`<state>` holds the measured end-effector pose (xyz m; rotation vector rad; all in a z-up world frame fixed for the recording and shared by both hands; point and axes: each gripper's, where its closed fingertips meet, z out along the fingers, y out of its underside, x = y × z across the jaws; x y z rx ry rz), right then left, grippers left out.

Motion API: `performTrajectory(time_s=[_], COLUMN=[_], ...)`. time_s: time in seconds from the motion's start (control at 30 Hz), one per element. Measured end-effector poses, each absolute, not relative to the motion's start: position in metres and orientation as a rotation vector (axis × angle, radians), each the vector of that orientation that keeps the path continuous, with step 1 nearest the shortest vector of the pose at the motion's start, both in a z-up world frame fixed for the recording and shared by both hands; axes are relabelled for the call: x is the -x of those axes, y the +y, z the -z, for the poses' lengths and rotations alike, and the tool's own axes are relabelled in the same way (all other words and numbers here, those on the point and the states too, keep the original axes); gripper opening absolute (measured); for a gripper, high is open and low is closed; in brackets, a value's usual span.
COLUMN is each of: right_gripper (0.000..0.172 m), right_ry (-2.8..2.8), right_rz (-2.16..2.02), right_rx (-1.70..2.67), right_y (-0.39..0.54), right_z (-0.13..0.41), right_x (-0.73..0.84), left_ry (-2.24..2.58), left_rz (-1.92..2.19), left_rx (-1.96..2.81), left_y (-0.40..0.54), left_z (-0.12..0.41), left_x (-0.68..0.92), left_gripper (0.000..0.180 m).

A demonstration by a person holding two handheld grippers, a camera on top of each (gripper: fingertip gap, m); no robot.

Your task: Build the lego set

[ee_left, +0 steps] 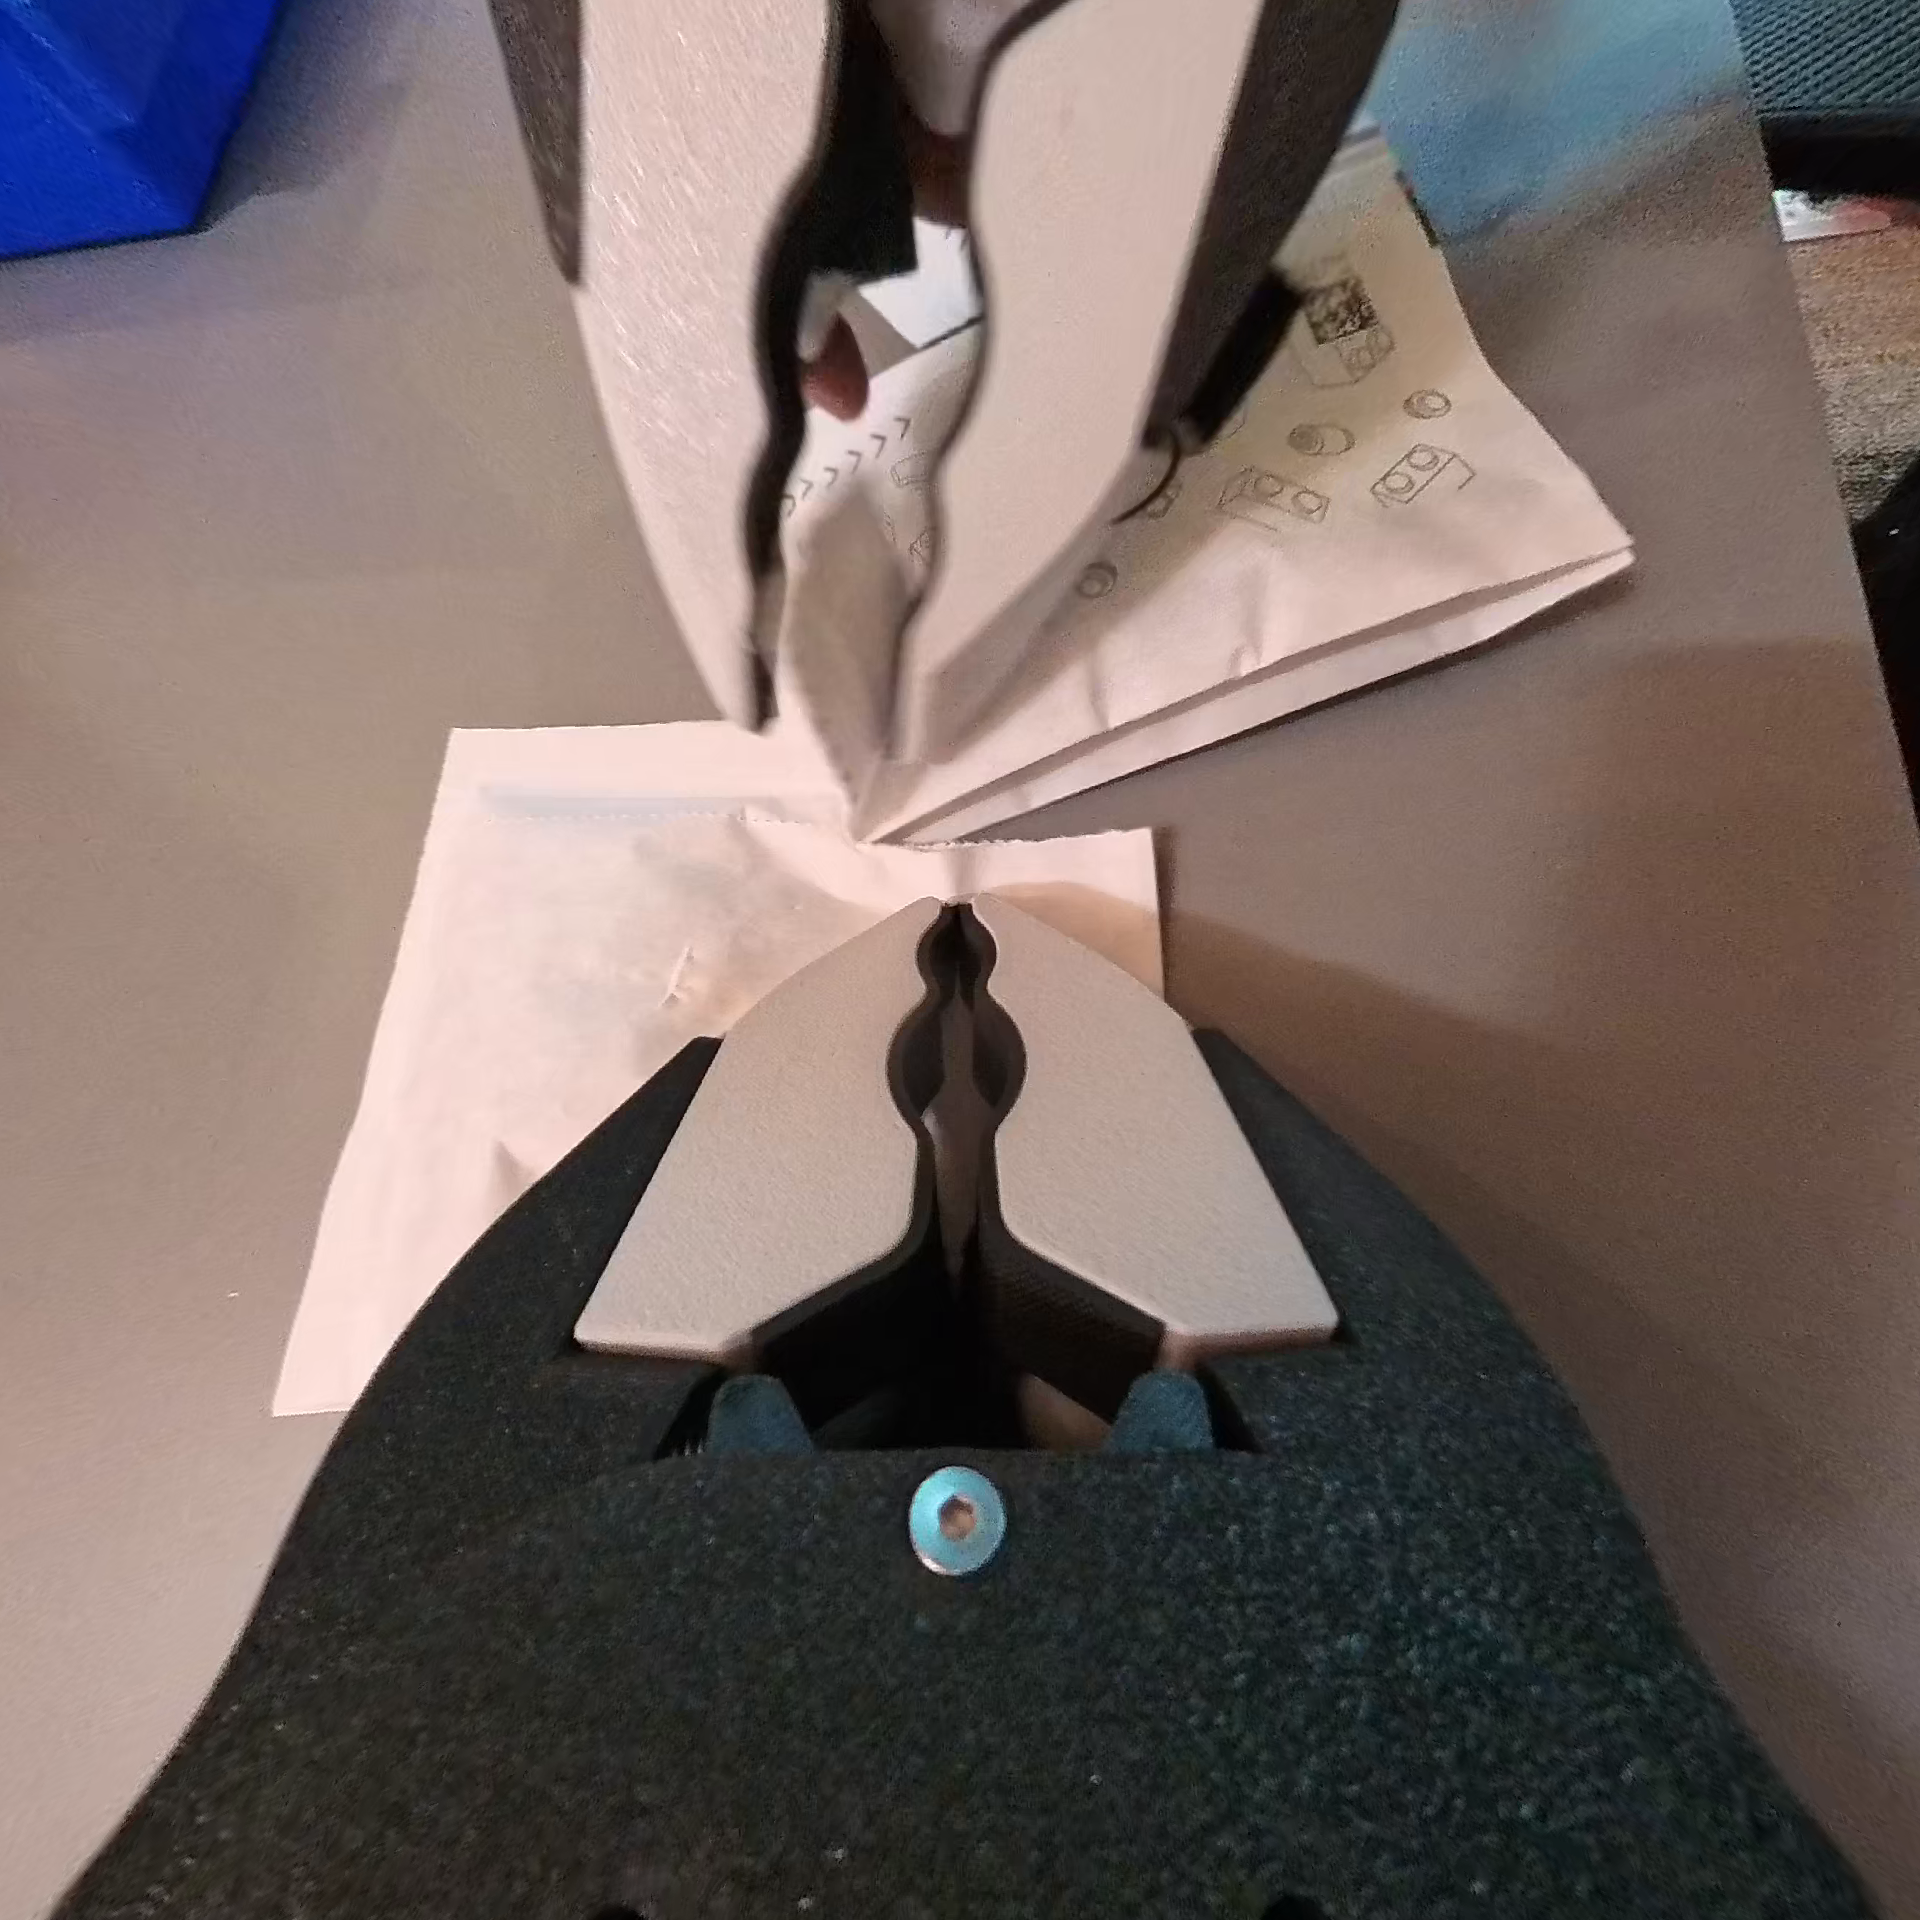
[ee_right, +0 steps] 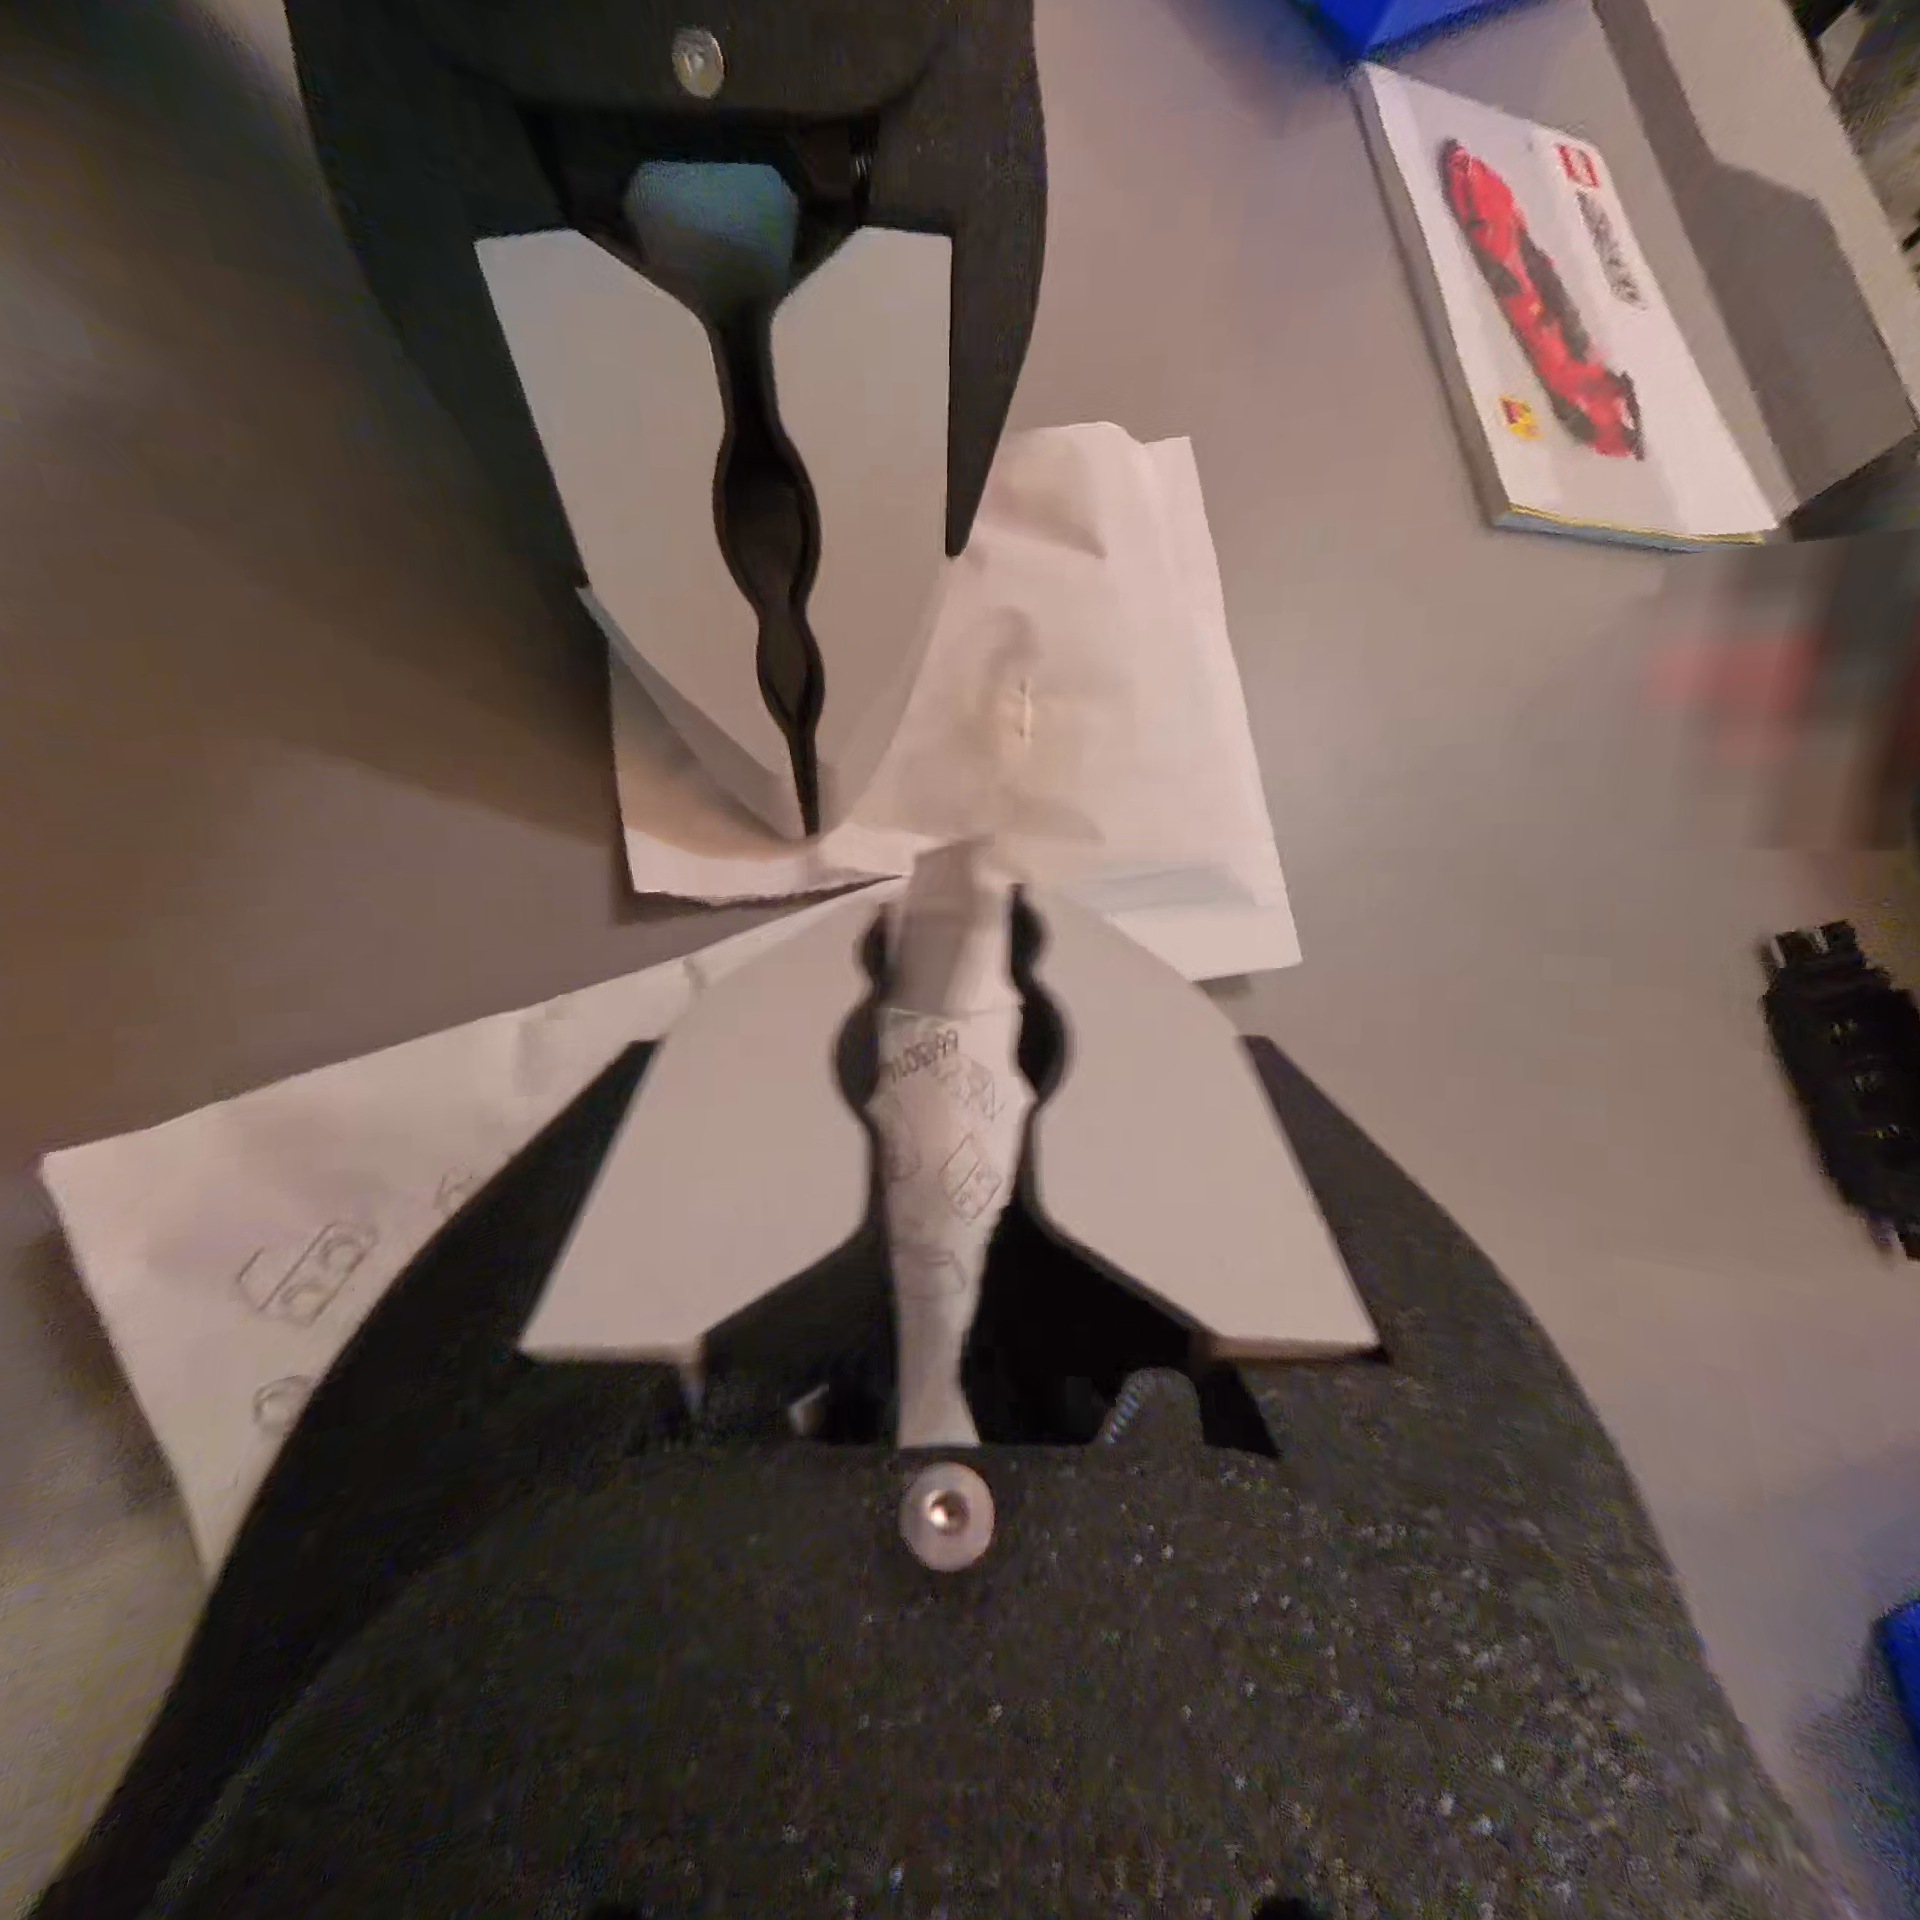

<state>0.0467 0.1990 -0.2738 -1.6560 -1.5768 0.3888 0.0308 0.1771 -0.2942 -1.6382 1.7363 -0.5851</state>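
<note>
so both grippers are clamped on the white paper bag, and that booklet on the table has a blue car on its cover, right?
Not quite: the car on the booklet cover is red, as the right wrist view shows. The rest holds: the left gripper and right gripper are both clamped on the white paper bag over the table.

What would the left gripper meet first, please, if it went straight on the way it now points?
Probably the right gripper, which faces it just beyond the torn white paper bag that the left gripper already pinches. Depth is hard to judge here.
</note>
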Motion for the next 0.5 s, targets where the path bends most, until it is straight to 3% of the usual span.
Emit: performTrajectory(time_s=[0.03, 0.23, 0.33, 0.5], right_gripper=[0.001, 0.0, 0.0, 0.0], right_ry=[-1.606, -1.679, -1.688, -1.571], right_rz=[-0.409, -0.497, -0.517, -0.576], right_rx=[1.653, 1.626, 1.613, 1.699], right_y=[0.198, 0.192, 0.19, 0.199], right_z=[0.276, 0.279, 0.279, 0.277], right_x=[-0.044, -0.039, -0.037, -0.039], left_ry=[1.742, 1.594, 1.763, 1.818], left_rz=[0.599, 0.608, 0.387, 0.495], left_rx=[1.645, 1.644, 1.663, 1.667], left_y=[0.176, 0.199, 0.212, 0.206], left_z=[0.294, 0.252, 0.278, 0.293], left_x=[-0.03, -0.035, -0.032, -0.033], left_gripper=[0.0, 0.0, 0.0, 0.0])
